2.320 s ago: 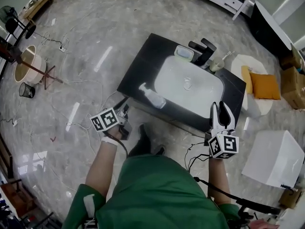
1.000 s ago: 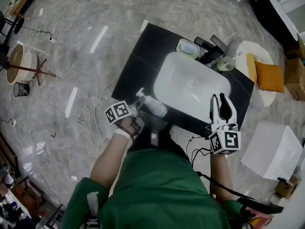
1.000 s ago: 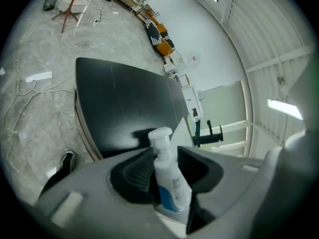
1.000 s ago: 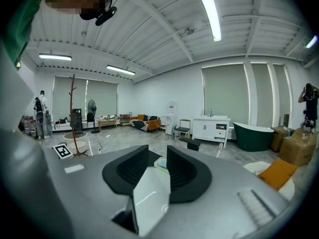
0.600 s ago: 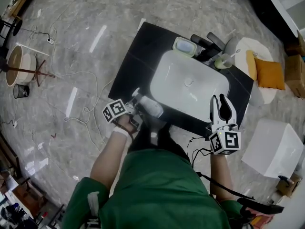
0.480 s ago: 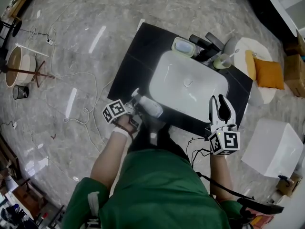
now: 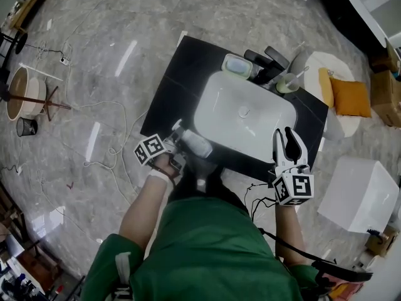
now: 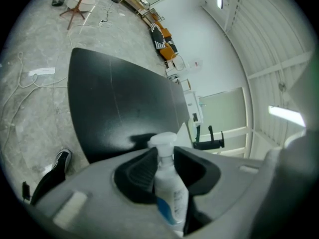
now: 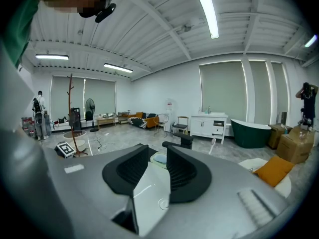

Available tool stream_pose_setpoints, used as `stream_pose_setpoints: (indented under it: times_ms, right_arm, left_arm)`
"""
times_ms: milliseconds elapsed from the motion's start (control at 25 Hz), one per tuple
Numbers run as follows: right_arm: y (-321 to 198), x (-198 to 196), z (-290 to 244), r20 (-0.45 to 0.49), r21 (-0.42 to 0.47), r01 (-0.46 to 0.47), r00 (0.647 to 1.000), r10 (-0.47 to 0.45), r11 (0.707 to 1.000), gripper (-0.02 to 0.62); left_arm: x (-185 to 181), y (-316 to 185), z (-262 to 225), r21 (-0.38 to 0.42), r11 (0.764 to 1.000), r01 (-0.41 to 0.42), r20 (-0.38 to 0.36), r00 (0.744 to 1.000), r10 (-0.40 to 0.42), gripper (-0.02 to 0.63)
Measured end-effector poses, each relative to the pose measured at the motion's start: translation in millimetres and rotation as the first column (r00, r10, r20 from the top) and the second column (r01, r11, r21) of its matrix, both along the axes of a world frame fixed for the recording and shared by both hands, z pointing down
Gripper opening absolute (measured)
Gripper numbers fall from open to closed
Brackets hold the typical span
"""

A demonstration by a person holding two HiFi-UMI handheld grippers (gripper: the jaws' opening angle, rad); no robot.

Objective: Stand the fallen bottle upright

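A white pump bottle [image 7: 193, 144] with a blue label lies on its side on the black countertop [image 7: 172, 86], at the front left corner beside the white sink [image 7: 216, 83]. My left gripper [image 7: 175, 148] is at the bottle's pump end. In the left gripper view the bottle [image 8: 170, 190] fills the gap between the jaws of the left gripper [image 8: 167, 156]; they have just been closing and now press on it. My right gripper [image 7: 285, 137] hovers at the sink's front right, and the right gripper [image 9: 157, 158] is open with nothing between its pads.
A black faucet [image 7: 266, 64], a soap dish [image 7: 237, 64] and a cup with a toothbrush [image 7: 288, 83] stand behind the sink. A white stool with an orange cushion [image 7: 341, 96] and a white box [image 7: 360, 199] are to the right. Cables [image 7: 119, 149] lie on the floor.
The left gripper came from beside the counter up to the fallen bottle and closed round it. The right gripper has stayed where it was.
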State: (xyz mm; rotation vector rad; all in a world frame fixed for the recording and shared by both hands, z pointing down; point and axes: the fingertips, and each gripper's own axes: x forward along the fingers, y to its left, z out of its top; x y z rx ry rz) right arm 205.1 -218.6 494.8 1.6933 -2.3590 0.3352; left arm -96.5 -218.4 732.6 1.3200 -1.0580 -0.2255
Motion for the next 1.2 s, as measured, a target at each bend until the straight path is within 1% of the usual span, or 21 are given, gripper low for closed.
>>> stream_pose_setpoints:
  times_ms: [120, 240, 360, 600, 840, 1000, 1200]
  right_arm:
    - [2, 2, -3, -0.007, 0.009, 0.0, 1.0, 0.0, 1.0, 0.115]
    - [4, 4, -8, -0.01, 0.018, -0.007, 1.0, 0.007, 1.0, 0.115]
    - [5, 7, -12, -0.007, 0.019, -0.02, 1.0, 0.02, 1.0, 0.115]
    - [7, 10, -18, -0.006, 0.029, -0.033, 0.999, 0.033, 0.999, 0.115]
    - [6, 13, -28, -0.009, 0.044, -0.042, 0.999, 0.042, 0.998, 0.115]
    - [5, 15, -32, -0.01, 0.053, -0.05, 0.999, 0.051, 0.997, 0.115]
    - [3, 18, -41, -0.018, 0.069, -0.064, 0.998, 0.065, 0.996, 0.115]
  left_arm:
    - [1, -4, -7, 0.026, 0.999, -0.027, 0.029, 0.999, 0.026, 0.1]
    - [-2, -8, -16, 0.053, 0.998, -0.044, 0.085, 0.996, 0.039, 0.1]
    - [-6, -14, -25, 0.081, 0.995, -0.058, 0.141, 0.989, 0.046, 0.1]
    - [-16, -28, -40, 0.131, 0.986, -0.098, 0.223, 0.973, 0.067, 0.1]
    - [-22, -51, -61, 0.211, 0.959, -0.19, 0.338, 0.934, 0.111, 0.1]
    - [-27, -68, -75, 0.246, 0.942, -0.227, 0.399, 0.91, 0.115, 0.1]
    - [-29, -91, -94, 0.293, 0.913, -0.282, 0.496, 0.862, 0.107, 0.1]
